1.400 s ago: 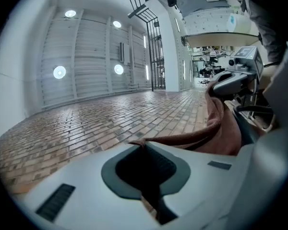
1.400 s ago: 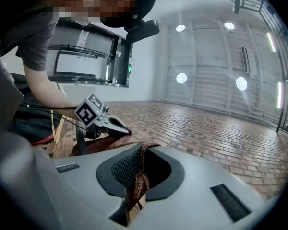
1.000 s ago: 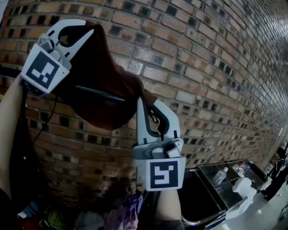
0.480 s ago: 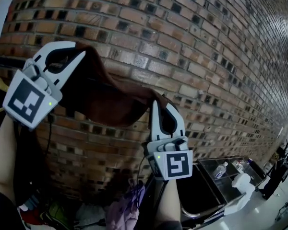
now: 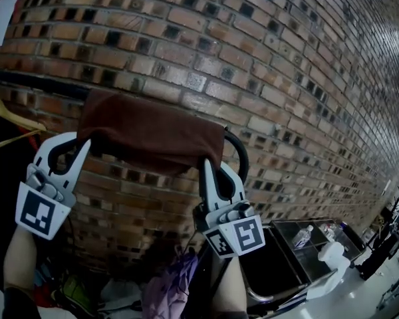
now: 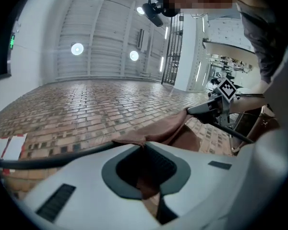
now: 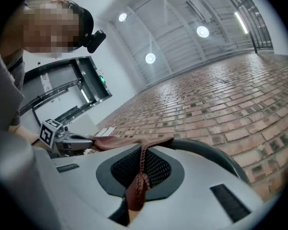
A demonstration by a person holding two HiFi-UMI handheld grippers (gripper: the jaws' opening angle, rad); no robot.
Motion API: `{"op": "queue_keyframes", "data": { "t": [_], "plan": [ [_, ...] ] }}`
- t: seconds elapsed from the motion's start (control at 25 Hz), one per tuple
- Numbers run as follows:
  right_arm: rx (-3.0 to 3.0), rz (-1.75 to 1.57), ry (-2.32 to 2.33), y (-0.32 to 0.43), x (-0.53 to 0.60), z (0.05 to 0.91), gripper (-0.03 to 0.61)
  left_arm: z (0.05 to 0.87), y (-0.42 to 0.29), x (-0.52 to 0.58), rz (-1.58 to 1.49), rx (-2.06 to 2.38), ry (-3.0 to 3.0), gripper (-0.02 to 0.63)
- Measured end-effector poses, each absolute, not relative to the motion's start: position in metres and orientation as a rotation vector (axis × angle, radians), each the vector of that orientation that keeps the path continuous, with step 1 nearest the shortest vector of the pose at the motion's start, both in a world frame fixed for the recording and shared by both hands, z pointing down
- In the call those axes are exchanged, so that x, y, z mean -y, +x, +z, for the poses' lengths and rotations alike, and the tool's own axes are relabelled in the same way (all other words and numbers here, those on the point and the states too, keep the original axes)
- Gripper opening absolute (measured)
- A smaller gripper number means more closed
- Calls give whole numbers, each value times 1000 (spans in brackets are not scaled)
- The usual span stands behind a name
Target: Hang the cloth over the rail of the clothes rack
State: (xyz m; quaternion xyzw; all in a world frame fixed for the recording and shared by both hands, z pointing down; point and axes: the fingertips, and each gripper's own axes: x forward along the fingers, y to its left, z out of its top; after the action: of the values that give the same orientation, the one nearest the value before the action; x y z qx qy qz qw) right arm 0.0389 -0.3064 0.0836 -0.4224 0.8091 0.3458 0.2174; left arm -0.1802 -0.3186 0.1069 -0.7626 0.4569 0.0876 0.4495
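Note:
A brown cloth (image 5: 151, 133) lies draped across the black rail (image 5: 33, 82) of the clothes rack, in front of the brick wall. My left gripper (image 5: 85, 143) is shut on the cloth's lower left corner, and brown fabric (image 6: 169, 127) shows pinched between its white jaws. At the lower right corner my right gripper (image 5: 207, 165) is shut on a bunched edge of the cloth (image 7: 136, 186). The rail (image 7: 216, 153) curves down just right of that gripper. Each gripper sits a little below the rail, one at either end of the cloth.
A wooden hanger (image 5: 13, 121) with dark clothing hangs on the rail at the far left. Purple and other fabrics (image 5: 173, 288) are piled below. A metal cart (image 5: 299, 258) with a bottle (image 5: 306, 241) and a white jug (image 5: 336, 258) stands at the lower right.
Both grippers have come down with the cloth still in them. The cloth, earlier held bunched and high, now lies spread flat over the rail.

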Motion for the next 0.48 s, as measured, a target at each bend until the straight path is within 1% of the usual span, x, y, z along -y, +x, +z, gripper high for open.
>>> {"op": "queue_keyframes", "data": {
  "t": [0.16, 0.4, 0.48],
  "plan": [
    [-2258, 922, -1167, 38, 314, 94, 23, 132, -185, 332, 251, -1163, -1990, 31],
    [-2278, 852, -1144, 36, 322, 102, 23, 138, -189, 342, 266, -1176, -2008, 32],
    [-2297, 839, -1141, 34, 324, 107, 32, 138, -192, 346, 287, -1193, -2018, 38]
  ]
}}
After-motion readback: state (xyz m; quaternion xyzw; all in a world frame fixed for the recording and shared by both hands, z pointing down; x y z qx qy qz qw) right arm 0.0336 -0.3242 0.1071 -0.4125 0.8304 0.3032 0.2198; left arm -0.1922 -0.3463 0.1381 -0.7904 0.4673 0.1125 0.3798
